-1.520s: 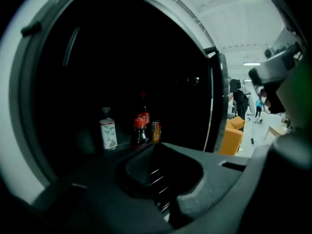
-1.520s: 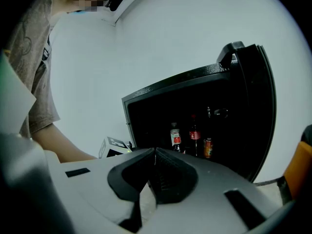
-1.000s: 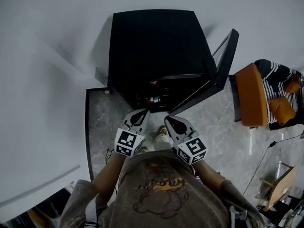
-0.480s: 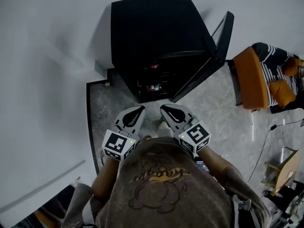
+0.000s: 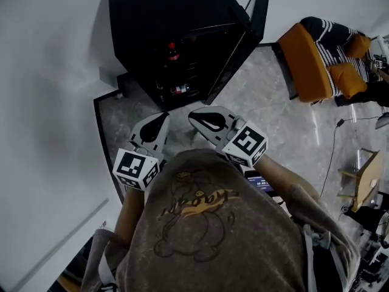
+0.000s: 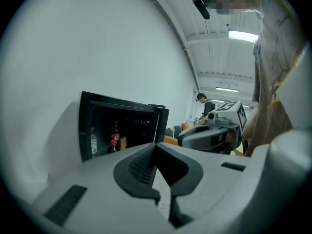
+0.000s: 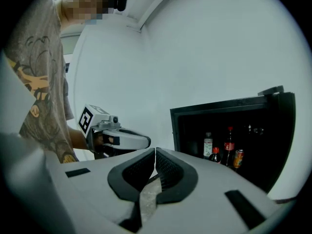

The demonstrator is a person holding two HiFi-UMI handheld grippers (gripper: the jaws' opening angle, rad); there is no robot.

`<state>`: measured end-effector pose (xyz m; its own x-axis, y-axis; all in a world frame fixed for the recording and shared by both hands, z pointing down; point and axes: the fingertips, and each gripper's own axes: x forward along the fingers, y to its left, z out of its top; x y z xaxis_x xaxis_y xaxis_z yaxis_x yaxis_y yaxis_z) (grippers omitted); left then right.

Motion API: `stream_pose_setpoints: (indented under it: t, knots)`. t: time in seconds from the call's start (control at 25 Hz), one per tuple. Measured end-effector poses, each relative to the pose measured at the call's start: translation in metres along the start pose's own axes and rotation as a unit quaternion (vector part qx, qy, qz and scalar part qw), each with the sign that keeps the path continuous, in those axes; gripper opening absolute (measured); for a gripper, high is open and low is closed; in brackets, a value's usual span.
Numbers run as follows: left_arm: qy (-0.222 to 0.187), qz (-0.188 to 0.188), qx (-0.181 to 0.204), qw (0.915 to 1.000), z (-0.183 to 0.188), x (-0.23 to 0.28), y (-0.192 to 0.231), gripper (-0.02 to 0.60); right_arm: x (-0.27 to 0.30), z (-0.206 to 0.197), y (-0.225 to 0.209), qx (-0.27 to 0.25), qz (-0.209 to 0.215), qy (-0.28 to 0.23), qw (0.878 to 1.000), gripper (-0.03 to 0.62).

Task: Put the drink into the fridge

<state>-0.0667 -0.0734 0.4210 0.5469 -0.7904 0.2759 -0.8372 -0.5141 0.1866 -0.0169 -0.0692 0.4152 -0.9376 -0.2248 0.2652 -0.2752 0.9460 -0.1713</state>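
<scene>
The drinks are inside the fridge [image 5: 164,17], in its dark open front: a cola bottle [image 7: 228,147] with a red cap, a smaller dark bottle [image 7: 215,155] just beside it, an orange can [image 7: 238,158] and a clear bottle [image 7: 208,145]. I cannot tell which one is my drink, but neither gripper has a drink, so I think it is already in there. The fridge door [image 5: 260,8] stands wide open on the right side of the fridge. My left gripper [image 6: 155,147] is in front of the fridge, a little way back from it, with its jaws pressed together and nothing between them. My right gripper [image 7: 155,152] is beside it, also in front of the fridge, jaws together and empty too. I am standing on the grey floor [image 5: 273,120] in front of the fridge. I think the job now is to shut the door. To do it well, I would reach the right gripper round to the outer face of the door and push with its flat side, not its tips. I would swing the door slowly so the bottles inside do not shake or fall over. I would keep the left gripper back from the fridge front so it does not get pinched.
</scene>
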Motion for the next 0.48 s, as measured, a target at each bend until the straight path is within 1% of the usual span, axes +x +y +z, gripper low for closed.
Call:
stream_pose_setpoints:
  t: [0.12,0.28,0.48]
  knots:
    - [0.002,-0.008,-0.002,1.0000,-0.002,0.002,-0.004,0.005,-0.005,0.001,0.001,-0.013,0.008,-0.006,1.000,0.021]
    - [0.009,-0.017,-0.001,0.9998,-0.007,0.003,-0.010,0.005,-0.007,0.000,0.006,-0.015,0.021,-0.009,1.000,0.021]
    - [0.013,-0.022,-0.007,0.9997,-0.012,0.007,-0.019,0.005,-0.012,-0.005,0.012,-0.012,0.042,0.005,0.999,0.021]
